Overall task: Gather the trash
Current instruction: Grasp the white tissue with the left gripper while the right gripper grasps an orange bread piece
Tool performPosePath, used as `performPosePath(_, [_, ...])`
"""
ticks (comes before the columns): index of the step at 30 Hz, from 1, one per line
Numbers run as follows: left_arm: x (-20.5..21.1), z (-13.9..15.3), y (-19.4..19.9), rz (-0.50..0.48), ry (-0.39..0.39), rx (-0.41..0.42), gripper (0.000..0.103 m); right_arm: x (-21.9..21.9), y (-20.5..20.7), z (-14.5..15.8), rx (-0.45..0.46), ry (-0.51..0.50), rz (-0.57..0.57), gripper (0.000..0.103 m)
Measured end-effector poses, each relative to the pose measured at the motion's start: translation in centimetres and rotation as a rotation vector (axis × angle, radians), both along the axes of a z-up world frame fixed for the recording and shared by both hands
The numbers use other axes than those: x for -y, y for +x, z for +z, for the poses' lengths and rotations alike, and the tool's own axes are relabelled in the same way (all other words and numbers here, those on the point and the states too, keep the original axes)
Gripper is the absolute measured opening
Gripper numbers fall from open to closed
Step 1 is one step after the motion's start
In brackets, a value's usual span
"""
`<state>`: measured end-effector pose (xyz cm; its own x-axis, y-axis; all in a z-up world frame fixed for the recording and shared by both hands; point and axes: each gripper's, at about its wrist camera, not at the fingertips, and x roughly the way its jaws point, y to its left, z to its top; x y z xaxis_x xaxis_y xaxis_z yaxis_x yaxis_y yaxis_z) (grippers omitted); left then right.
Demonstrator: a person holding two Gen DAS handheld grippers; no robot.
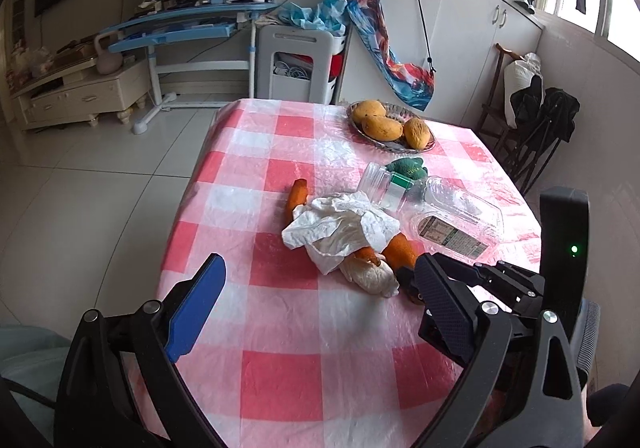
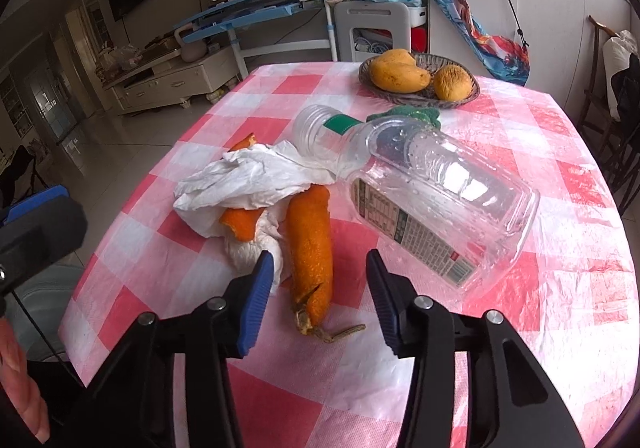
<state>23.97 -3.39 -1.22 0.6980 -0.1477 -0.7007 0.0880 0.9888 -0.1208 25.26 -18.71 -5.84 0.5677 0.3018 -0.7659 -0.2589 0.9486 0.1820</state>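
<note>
On the pink checked tablecloth (image 1: 280,328) lie a crumpled white tissue (image 1: 340,226) (image 2: 248,178), orange peels and a clear plastic bottle (image 2: 440,200) on its side. The longest orange peel (image 2: 310,244) lies between the blue pads of my right gripper (image 2: 319,254). Its jaws stand a little apart from the peel on both sides, so it is open around it. My left gripper (image 1: 320,260) hovers wide open before the tissue pile, holding nothing. The right gripper's black linkage (image 1: 504,278) shows beside it.
A small clear jar (image 2: 320,132) lies against the tissue, with a green object (image 1: 408,168) behind it. A woven basket (image 2: 460,98) with mangoes stands at the table's far side. Something grey and rounded (image 2: 40,288) sits below the table's left edge. Chairs stand to the right.
</note>
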Motion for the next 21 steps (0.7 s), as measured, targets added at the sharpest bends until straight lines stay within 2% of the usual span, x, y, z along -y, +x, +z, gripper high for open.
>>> performPosePath(3, [1.7, -1.1, 2.4, -0.026, 0.033, -0.016, 0.092, 0.0, -0.4, 0.0, -0.008, -0.003, 0.013, 0.021])
performPosePath(6, [3.1, -2.4, 4.4, -0.05, 0.098, -0.03, 0.09, 0.6, -1.2, 0.1, -0.011, 0.014, 0.022, 0.019])
performPosePath(8, [2.9, -3.4, 5.7, -0.065, 0.099, -0.062, 0.07, 1.2, -1.7, 0.1, -0.016, 0.025, 0.022, 0.019])
performPosePath(10, [2.5, -3.9, 6.4, -0.069, 0.035, -0.108, 0.039, 1.9, -2.0, 0.1, -0.025, 0.042, 0.017, 0.019])
performPosePath(12, [1.9, -3.8, 6.4, -0.06, -0.018, -0.114, 0.023, 2.6, -2.3, -0.1, -0.037, 0.067, 0.008, 0.019])
performPosePath(18, [-2.2, -2.3, 5.1, 0.0, -0.213, -0.071, 0.012, 3.1, -2.6, 0.2, -0.046, 0.104, -0.002, 0.019])
performPosePath(21, [-4.4, -1.3, 3.7, 0.035, -0.272, -0.035, 0.008, 3.1, -3.0, 0.5, -0.038, 0.113, 0.005, 0.019])
